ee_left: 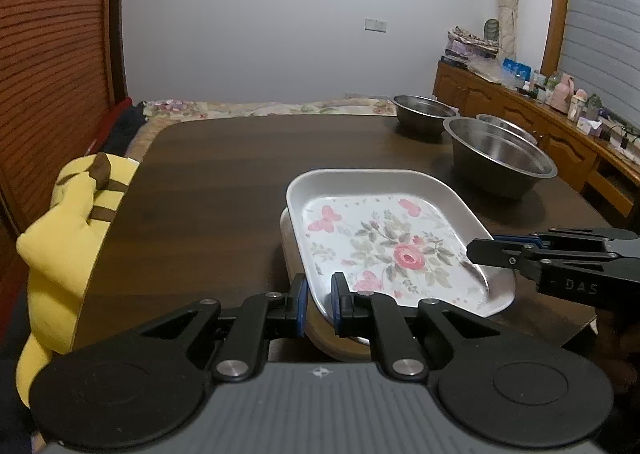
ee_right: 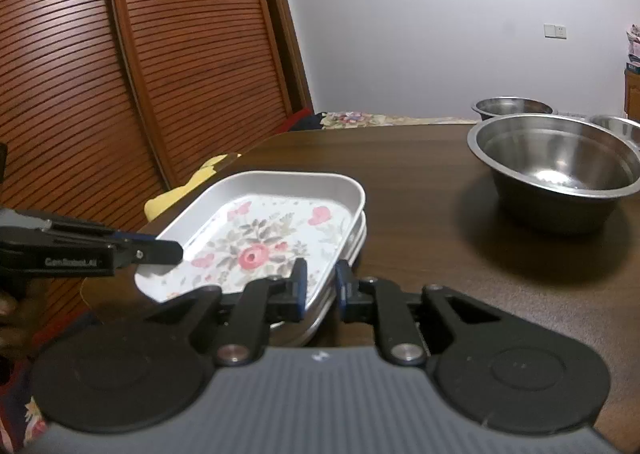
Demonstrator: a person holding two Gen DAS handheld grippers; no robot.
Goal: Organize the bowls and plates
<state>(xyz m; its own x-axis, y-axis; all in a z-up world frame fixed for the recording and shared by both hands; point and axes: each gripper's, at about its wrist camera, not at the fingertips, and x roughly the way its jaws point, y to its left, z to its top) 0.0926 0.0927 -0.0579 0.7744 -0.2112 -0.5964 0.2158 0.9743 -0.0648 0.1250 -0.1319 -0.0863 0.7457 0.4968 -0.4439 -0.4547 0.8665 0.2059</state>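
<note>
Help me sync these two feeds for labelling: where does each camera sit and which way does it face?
Left wrist: on the left gripper, facing the floral tray; right gripper enters from the right.
Right wrist: on the right gripper, facing the same tray's other rim; left gripper enters from the left.
Shared: tray, steel bowls, table.

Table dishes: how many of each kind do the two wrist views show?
Steel bowls: 3 (nearest, far one, third behind)
Floral plates: 1 (floral plate)
Plain plates stacked beneath it: at least 2, exact count unclear
Total: at least 6
</note>
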